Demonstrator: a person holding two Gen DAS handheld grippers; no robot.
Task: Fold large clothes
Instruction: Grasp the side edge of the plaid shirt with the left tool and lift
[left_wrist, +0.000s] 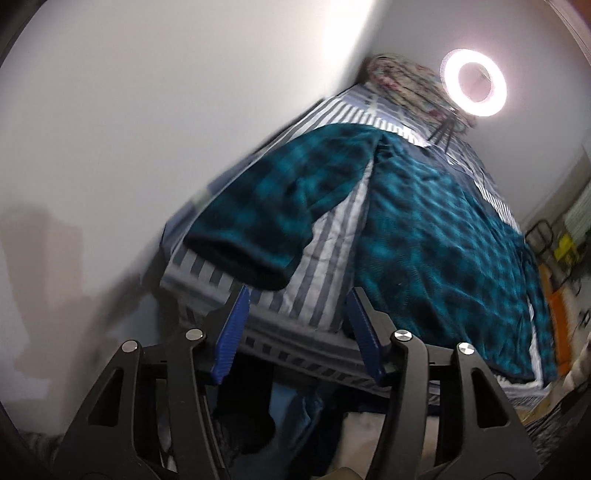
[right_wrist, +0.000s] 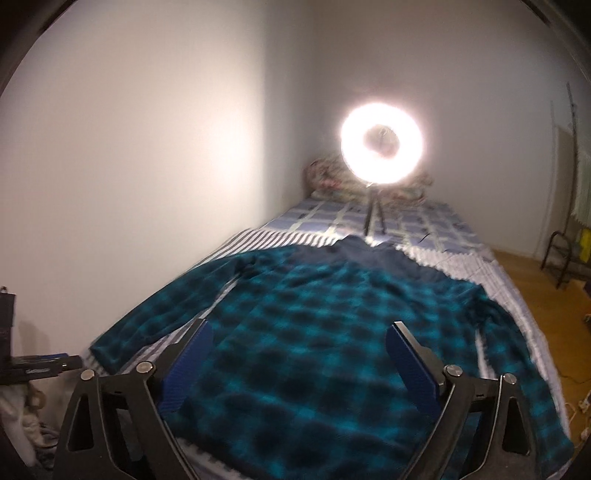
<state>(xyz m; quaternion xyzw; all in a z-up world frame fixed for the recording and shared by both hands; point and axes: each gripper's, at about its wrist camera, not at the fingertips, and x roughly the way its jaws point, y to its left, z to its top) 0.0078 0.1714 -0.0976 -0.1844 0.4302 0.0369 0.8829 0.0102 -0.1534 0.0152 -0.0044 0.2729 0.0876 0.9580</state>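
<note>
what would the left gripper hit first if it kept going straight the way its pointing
Most likely the cuff end of the teal plaid sleeve, which lies just beyond the left gripper, or the striped bedcover beside it. The open fingers hold nothing. Blur and fisheye leave depth uncertain.

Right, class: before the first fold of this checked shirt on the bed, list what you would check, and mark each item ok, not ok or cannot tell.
1. Shirt spread flat on the bed: ok.
2. Sleeve on the wall side laid out, cuff showing: ok.
3. Left gripper open, nothing between its fingers: ok.
4. Right gripper open above the shirt, holding nothing: ok.
5. Ring light stand clear of the collar: cannot tell.
6. Other sleeve fully on the bed: cannot tell.
</note>
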